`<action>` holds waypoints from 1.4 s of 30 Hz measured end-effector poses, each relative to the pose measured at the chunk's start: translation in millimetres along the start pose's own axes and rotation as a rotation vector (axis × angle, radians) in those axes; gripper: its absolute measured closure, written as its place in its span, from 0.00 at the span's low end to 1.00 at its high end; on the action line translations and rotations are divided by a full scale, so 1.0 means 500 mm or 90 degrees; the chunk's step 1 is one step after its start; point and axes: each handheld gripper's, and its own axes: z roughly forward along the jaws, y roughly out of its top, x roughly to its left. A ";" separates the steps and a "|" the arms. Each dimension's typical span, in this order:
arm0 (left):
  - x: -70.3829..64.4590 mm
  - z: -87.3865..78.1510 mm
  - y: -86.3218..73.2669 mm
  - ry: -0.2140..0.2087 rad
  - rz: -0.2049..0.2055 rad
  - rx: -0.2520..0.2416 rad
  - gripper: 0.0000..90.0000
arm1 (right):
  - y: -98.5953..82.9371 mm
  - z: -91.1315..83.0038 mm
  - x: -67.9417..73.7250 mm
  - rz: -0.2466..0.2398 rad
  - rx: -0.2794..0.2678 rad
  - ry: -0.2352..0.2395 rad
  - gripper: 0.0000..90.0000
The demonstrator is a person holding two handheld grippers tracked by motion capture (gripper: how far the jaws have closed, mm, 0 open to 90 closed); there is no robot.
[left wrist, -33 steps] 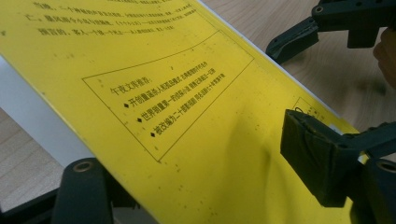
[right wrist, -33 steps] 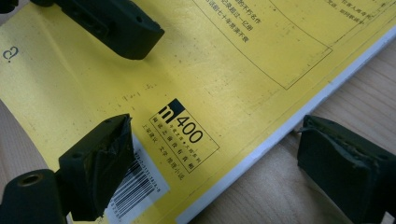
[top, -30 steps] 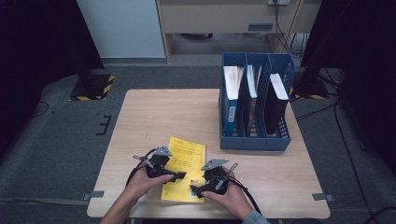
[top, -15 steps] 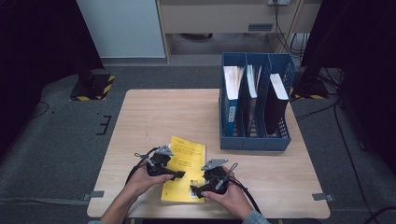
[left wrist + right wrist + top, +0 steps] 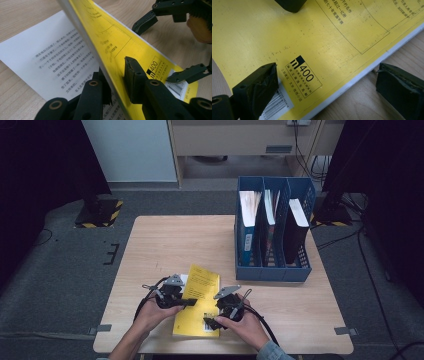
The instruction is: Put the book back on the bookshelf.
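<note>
A yellow paperback lies near the table's front edge. My left gripper comes in from its left side. In the left gripper view that gripper is shut on the yellow cover and the pages under it, lifting them off a white printed page. One jaw is beneath the lifted part and the other on top. My right gripper sits at the book's lower right corner. In the right gripper view it is open, one jaw over the barcode and the other over bare wood beyond the book's edge.
A blue three-slot file holder with books and folders stands at the table's right rear. Bare wooden tabletop stretches behind and left of the book. The person's hands enter from the front edge.
</note>
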 end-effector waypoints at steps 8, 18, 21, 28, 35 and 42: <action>-0.005 -0.016 0.005 -0.002 -0.005 -0.017 0.86 | 0.007 0.002 -0.018 0.001 -0.004 0.028 0.06; -0.016 -0.039 0.010 -0.013 0.008 -0.036 0.87 | 0.017 0.009 -0.030 0.023 -0.006 0.064 0.02; -0.023 -0.045 0.012 -0.020 0.022 -0.045 0.88 | 0.026 0.012 -0.036 0.024 0.000 0.091 0.02; -0.019 -0.064 0.005 -0.011 0.033 -0.036 0.88 | 0.038 0.002 -0.049 0.050 -0.008 0.128 0.22; -0.010 -0.068 0.002 0.005 0.040 -0.030 0.89 | 0.062 -0.021 -0.044 0.051 -0.002 0.110 0.35; 0.001 -0.086 0.016 0.019 0.041 -0.066 0.91 | 0.096 -0.052 -0.044 0.035 -0.032 0.112 0.44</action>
